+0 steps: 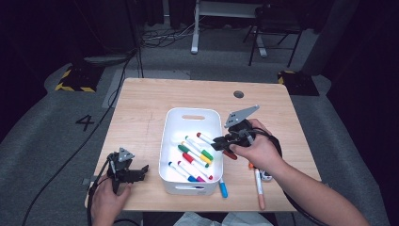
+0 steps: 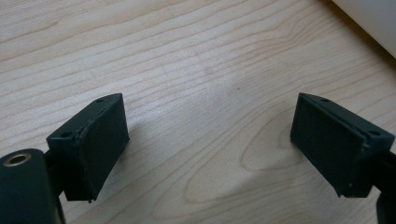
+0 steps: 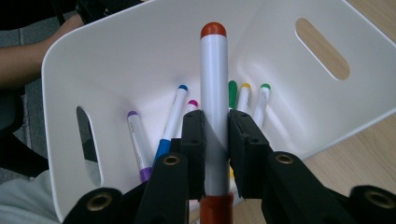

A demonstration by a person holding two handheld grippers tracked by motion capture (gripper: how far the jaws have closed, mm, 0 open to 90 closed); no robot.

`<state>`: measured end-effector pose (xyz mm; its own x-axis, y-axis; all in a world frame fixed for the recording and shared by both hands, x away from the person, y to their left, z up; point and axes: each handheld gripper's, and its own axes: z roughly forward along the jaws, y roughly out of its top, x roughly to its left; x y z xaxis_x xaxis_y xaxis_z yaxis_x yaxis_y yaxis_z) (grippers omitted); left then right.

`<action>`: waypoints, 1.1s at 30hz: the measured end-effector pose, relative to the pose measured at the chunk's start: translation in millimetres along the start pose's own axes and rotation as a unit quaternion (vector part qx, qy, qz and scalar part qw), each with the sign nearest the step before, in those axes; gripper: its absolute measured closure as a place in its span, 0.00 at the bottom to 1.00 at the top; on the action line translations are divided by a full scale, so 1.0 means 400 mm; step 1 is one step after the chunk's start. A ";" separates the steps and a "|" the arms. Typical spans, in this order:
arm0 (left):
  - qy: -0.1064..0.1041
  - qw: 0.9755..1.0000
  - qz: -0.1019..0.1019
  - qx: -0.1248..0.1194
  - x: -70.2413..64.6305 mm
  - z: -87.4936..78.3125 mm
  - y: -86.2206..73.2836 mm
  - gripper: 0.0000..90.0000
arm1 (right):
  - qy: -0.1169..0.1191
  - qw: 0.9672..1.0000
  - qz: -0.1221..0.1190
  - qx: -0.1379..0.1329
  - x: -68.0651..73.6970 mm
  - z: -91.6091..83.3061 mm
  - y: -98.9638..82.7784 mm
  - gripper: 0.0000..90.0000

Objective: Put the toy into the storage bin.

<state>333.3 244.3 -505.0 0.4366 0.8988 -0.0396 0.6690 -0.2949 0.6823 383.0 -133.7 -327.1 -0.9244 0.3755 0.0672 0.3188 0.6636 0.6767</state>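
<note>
A white bin [image 1: 172, 123] stands mid-table with several coloured markers [image 1: 195, 153] lying in it. My right gripper [image 1: 220, 140] hangs over the bin's right rim, shut on a white marker with red caps [image 3: 214, 88]; the marker points out over the bin's inside [image 3: 140, 56]. In the high view that red-capped marker [image 1: 205, 137] sticks out leftward from the jaws. My left gripper [image 1: 141, 170] rests low at the table's front left, open. Its pads [image 2: 100, 140] stand wide apart over bare wood, with the bin's corner [image 2: 373, 18] at the upper right.
Loose markers lie on the wooden table [image 1: 141, 103] right of the bin: a blue-capped one [image 1: 222, 187] near the front edge and an orange one [image 1: 259, 188] under my right forearm. A round hole [image 1: 238, 94] is at the back. Cables trail off the left side.
</note>
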 end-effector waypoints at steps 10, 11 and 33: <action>0.002 1.000 0.001 0.001 0.001 0.000 0.001 0.13 | -0.002 1.000 -0.005 0.004 -0.005 0.049 0.059 0.85; 0.002 1.000 0.001 0.001 0.001 0.000 0.001 0.13 | -0.002 1.000 -0.005 0.004 -0.005 0.049 0.059 0.85; 0.002 1.000 0.001 0.001 0.000 0.000 0.001 0.13 | -0.007 0.999 -0.021 0.030 -0.011 0.113 0.083 0.85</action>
<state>333.8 244.2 -504.7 0.4351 0.8997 -0.0359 0.6699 -0.2969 0.6805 407.3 -84.0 -338.0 -0.9345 0.3549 0.0286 0.2916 0.7168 0.6334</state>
